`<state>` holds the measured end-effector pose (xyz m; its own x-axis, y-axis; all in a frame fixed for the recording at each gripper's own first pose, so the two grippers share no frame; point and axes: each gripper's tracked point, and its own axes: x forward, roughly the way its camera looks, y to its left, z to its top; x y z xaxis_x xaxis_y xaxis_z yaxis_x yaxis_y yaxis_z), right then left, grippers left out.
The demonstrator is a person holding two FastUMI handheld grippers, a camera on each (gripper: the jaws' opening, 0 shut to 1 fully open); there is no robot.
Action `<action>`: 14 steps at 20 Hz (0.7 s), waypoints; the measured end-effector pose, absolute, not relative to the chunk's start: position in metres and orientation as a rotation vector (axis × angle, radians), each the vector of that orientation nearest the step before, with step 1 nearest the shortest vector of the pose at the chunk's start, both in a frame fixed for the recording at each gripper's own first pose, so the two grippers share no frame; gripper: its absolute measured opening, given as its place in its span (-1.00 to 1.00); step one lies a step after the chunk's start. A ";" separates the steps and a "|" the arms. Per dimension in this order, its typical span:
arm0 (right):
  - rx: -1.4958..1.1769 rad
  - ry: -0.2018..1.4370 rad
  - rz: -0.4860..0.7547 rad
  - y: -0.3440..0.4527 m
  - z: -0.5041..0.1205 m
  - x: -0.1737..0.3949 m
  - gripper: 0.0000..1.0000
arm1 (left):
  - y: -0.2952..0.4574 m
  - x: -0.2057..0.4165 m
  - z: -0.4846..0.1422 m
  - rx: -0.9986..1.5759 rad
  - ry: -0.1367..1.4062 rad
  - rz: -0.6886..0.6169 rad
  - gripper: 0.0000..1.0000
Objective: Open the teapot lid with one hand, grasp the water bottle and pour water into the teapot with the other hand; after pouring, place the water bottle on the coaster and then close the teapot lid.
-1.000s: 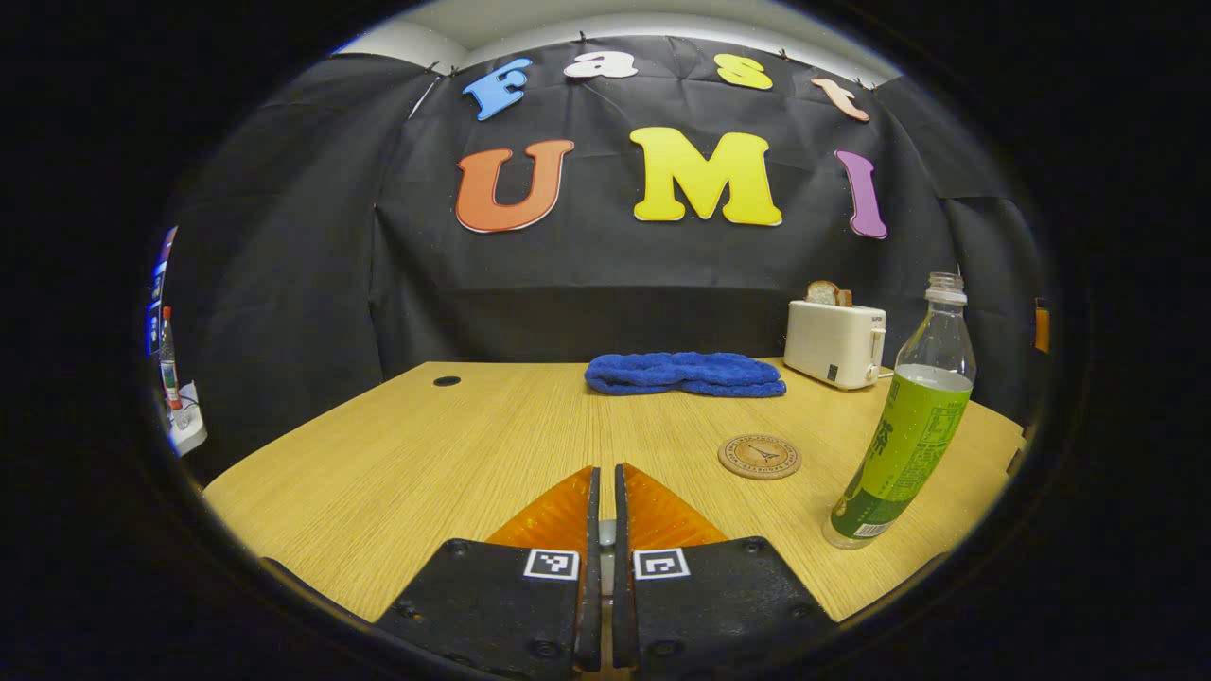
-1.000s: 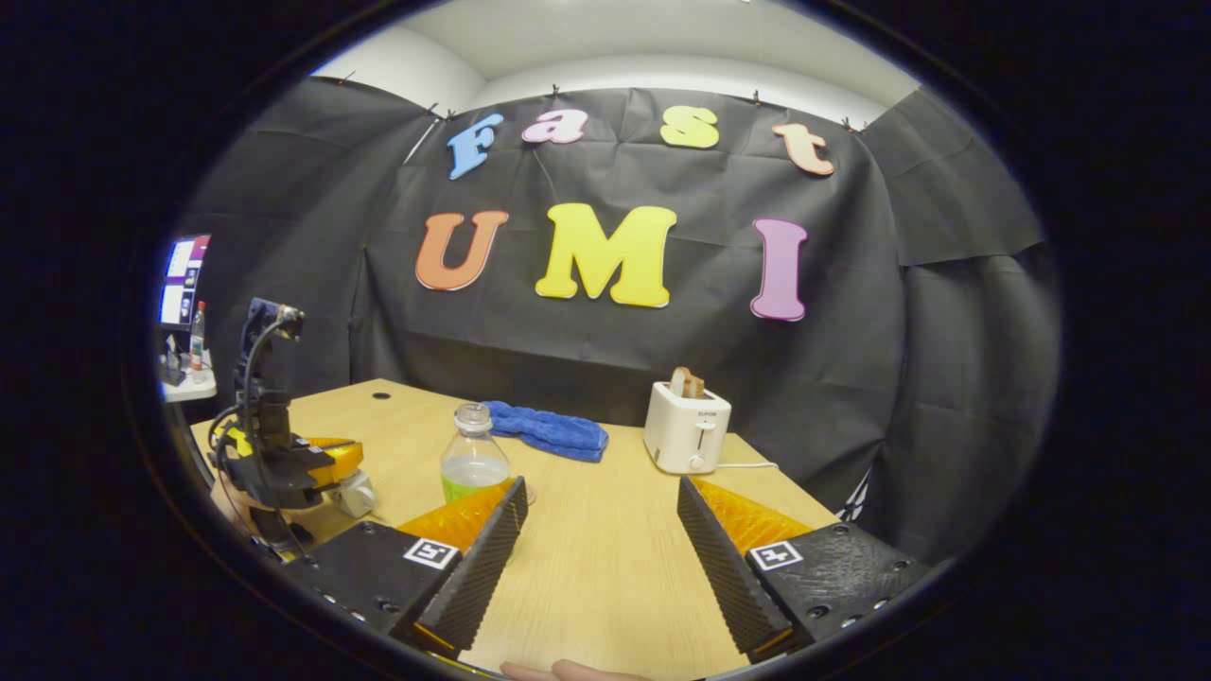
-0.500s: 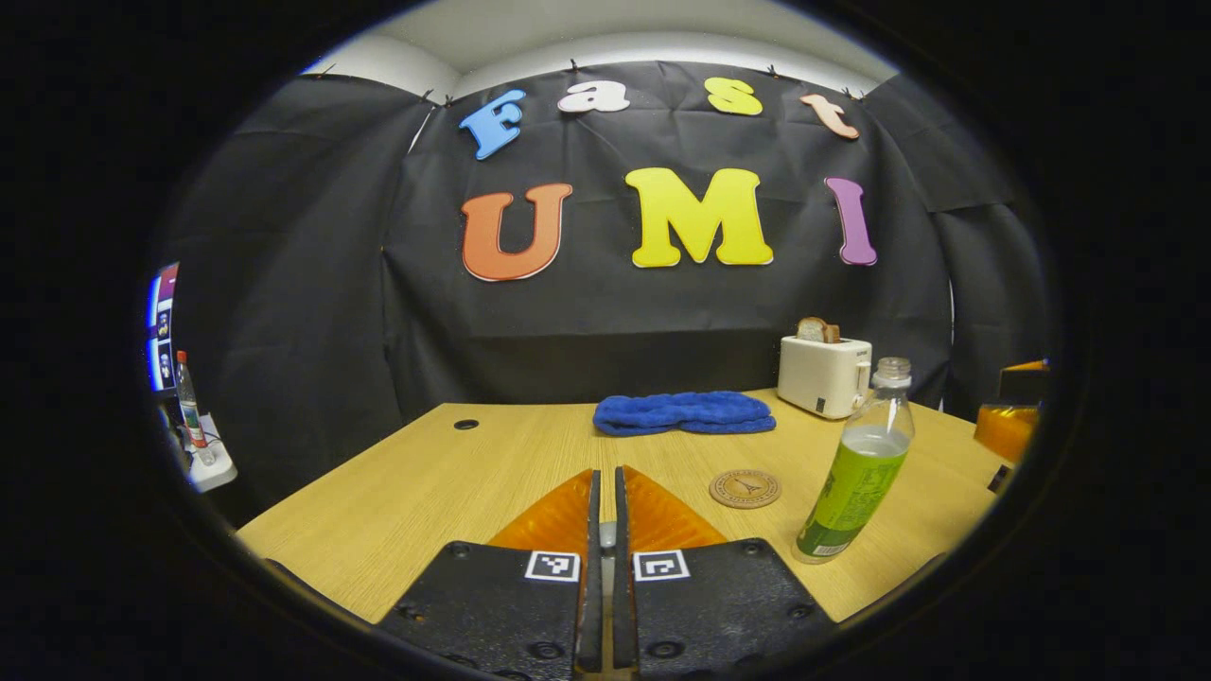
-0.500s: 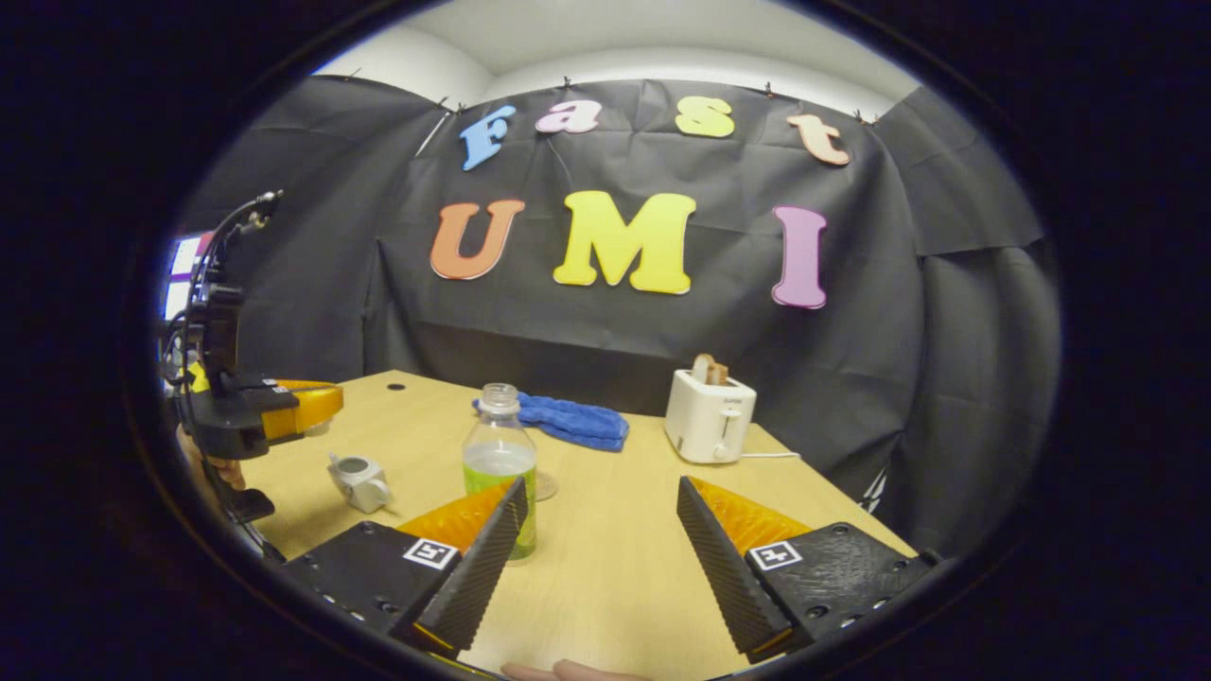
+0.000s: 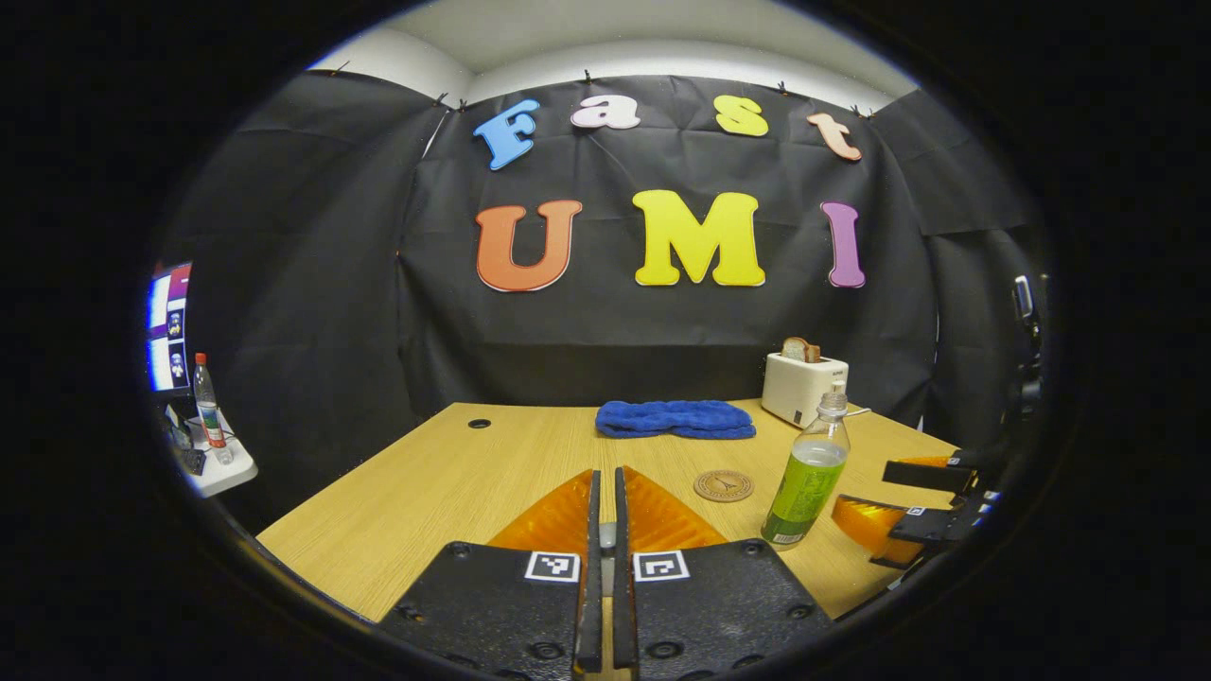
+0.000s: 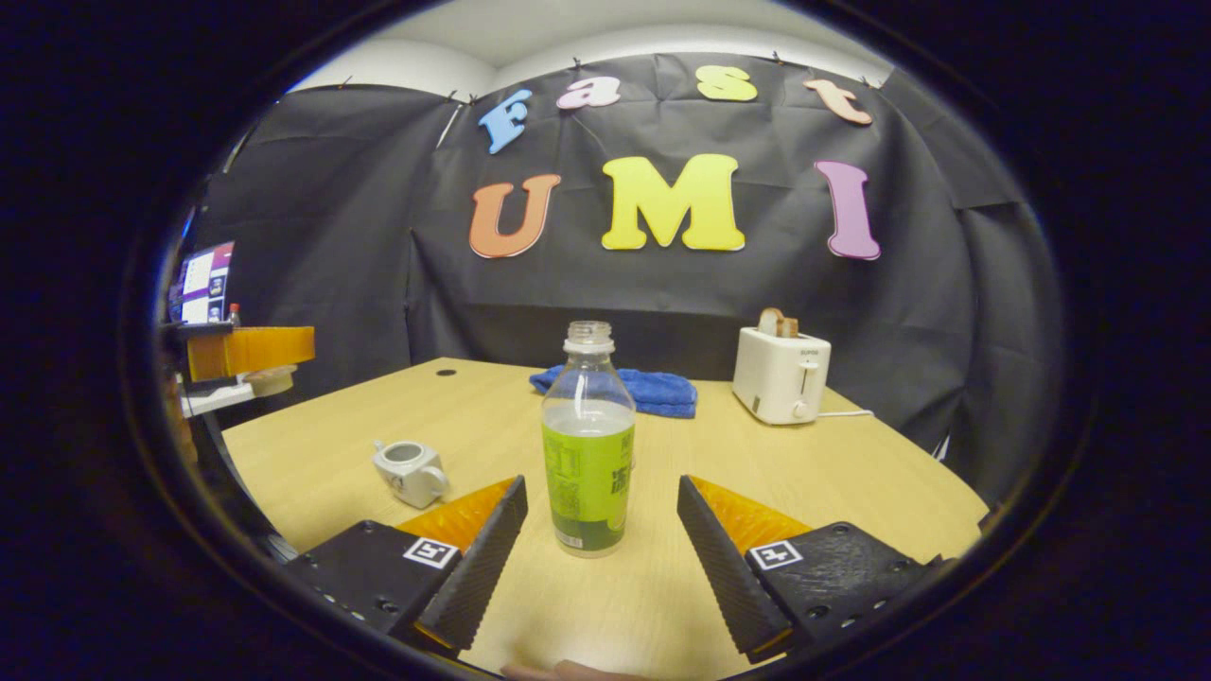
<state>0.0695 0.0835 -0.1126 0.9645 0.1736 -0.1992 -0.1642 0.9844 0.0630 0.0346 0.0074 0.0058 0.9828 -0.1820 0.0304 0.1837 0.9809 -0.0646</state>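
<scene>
A clear water bottle [image 6: 587, 463] with a green label stands uncapped on the wooden table [image 6: 804, 473]. My right gripper [image 6: 601, 487] is open, and the bottle stands just ahead of the gap between its fingers, untouched. The small white teapot [image 6: 410, 470] sits lidless to the bottle's left. In the right gripper view my left gripper [image 6: 284, 350] hovers high at the left, shut on the pale teapot lid [image 6: 270, 380]. In the left gripper view my left gripper [image 5: 606, 473] shows pressed together, with the bottle [image 5: 806, 478], the round coaster [image 5: 724, 485] and the open right gripper [image 5: 908, 511] to its right.
A blue towel [image 5: 675, 418] lies at the table's back. A white toaster [image 5: 804, 388] holding a bread slice stands at the back right, its cord trailing right. A cable hole [image 5: 479, 423] is at the back left. A side shelf [image 5: 210, 445] with a bottle stands off the table's left.
My left gripper has risen and drawn back from the table with the lid. My right gripper has swung left, so the bottle now stands centred before its open fingers.
</scene>
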 end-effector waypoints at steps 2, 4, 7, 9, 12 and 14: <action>0.052 0.189 0.165 0.093 -0.111 0.080 0.92 | 0.014 0.028 0.012 -0.082 -0.029 -0.188 -0.86; 0.035 0.187 0.143 0.097 -0.113 0.091 0.92 | 0.017 0.023 0.014 -0.107 -0.021 -0.194 -0.87; 0.010 0.202 0.098 0.098 -0.119 0.107 0.91 | 0.023 0.018 0.018 -0.097 -0.029 -0.198 -0.86; 0.030 0.233 0.082 0.100 -0.130 0.115 0.91 | 0.024 0.015 0.018 -0.095 -0.027 -0.209 -0.87; 0.063 0.233 0.102 0.111 -0.130 0.122 0.92 | 0.026 0.014 0.014 -0.094 -0.008 -0.216 -0.86; 0.038 0.205 0.082 0.108 -0.125 0.125 0.84 | 0.030 0.014 0.013 -0.093 -0.004 -0.210 -0.87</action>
<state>0.1246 0.1083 -0.1249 0.9758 0.0850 -0.2014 -0.0772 0.9959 0.0464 0.0142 0.0301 0.0135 0.9781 -0.2076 0.0133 0.2079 0.9739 -0.0914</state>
